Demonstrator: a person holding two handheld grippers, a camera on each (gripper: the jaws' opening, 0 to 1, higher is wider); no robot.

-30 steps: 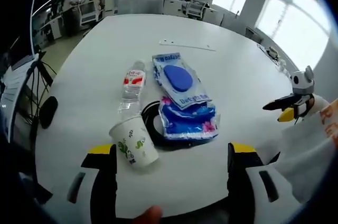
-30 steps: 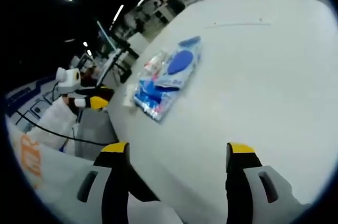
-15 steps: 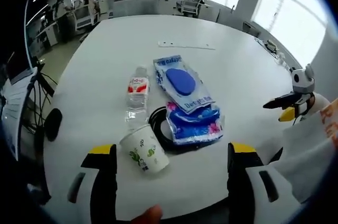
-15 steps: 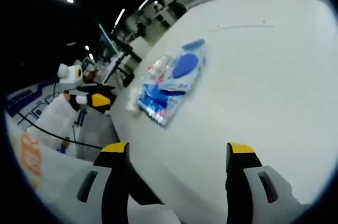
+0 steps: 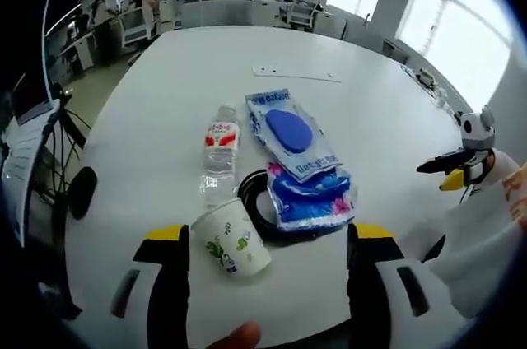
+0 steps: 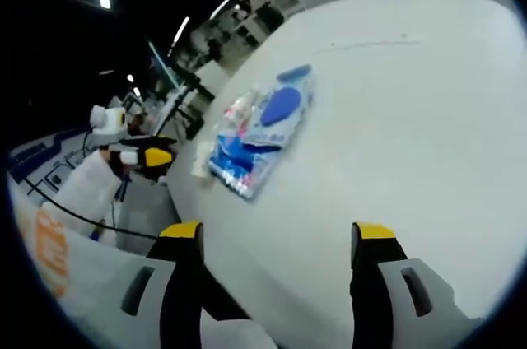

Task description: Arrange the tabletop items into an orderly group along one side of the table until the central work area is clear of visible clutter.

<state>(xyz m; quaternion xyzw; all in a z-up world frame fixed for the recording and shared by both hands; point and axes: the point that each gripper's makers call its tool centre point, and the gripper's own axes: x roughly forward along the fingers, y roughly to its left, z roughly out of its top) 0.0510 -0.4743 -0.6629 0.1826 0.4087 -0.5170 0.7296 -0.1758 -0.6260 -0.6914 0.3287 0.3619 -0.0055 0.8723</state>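
On the white table (image 5: pixel 329 44) lies a tipped paper cup (image 5: pixel 230 239) with green leaf print, just ahead of my open left gripper (image 5: pixel 262 283). Beyond the cup lies a clear water bottle (image 5: pixel 220 153) with a red label. Beside the bottle are two blue plastic packets (image 5: pixel 296 139), one overlapping the other, and a black cable coil (image 5: pixel 257 201) partly under the nearer packet. In the right gripper view the same packets (image 6: pixel 259 131), bottle (image 6: pixel 239 106) and cup (image 6: pixel 200 164) sit near the table's left edge, well ahead of my open right gripper (image 6: pixel 274 279). Both grippers hold nothing.
The other gripper (image 5: pixel 461 169), with yellow-tipped jaws, enters the left gripper view at right; in the right gripper view, one (image 6: pixel 136 155) enters at left. A thin white strip (image 5: pixel 295 75) lies farther up the table. Office desks and chairs (image 5: pixel 206 7) stand beyond. A fingertip (image 5: pixel 235 337) shows at the bottom.
The left camera has shifted slightly, bringing the cup and packets a little lower and nearer. The right view swayed a little. Nothing on the table moved.
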